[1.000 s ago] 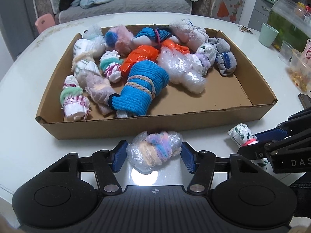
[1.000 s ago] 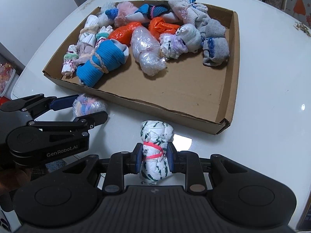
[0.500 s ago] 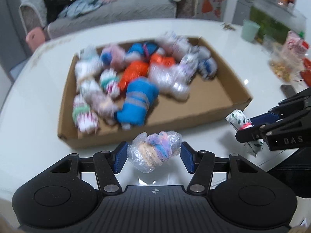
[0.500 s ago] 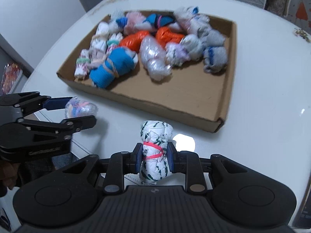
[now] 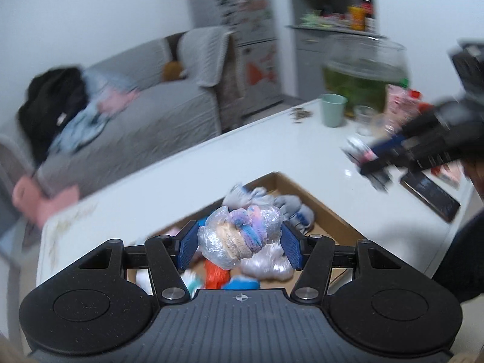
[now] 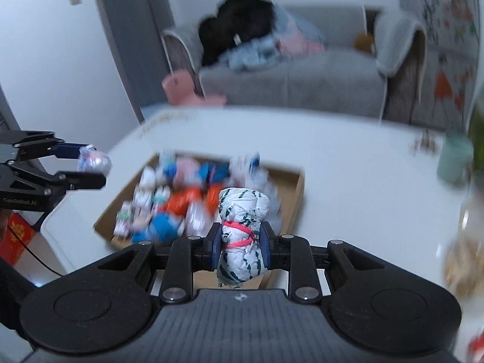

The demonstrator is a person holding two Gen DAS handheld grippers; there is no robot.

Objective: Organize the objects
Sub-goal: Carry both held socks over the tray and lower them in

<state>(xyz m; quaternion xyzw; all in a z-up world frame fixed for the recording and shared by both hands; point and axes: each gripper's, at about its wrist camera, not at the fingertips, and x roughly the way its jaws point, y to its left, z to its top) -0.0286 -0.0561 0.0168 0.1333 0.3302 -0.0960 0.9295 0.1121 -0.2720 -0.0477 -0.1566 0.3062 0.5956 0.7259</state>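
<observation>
Both bundles have been lifted off the tabletop [image 6: 348, 163] since a second ago, when each was still resting on it in front of the cardboard box [image 6: 298, 193]. In the left wrist view, the left tool [image 5: 240, 243] is seen clamped on the plastic-wrapped bundle [image 5: 240, 236] of pastel hair ties, which is held between the blue pads [image 5: 188, 242] and is now carried above the box, over the heap of rolled socks and wrapped bundles [image 5: 266, 264] inside it. In the right wrist view, the right tool [image 6: 240, 245] is closed tightly on the white roll with green marks [image 6: 242, 236], gripped at its pink band; the roll is held upright, with its top above the pads and its lower end below them, and is seen against the near right part of the box. The left tool with its bundle appears at the left edge of that view, raised and apart from the box. Compared with the earlier frame, the box is seen lower and smaller, while the grey sofa [image 6: 302, 87] and the green cup [image 5: 333, 109] beyond it are now shown, all blurred
</observation>
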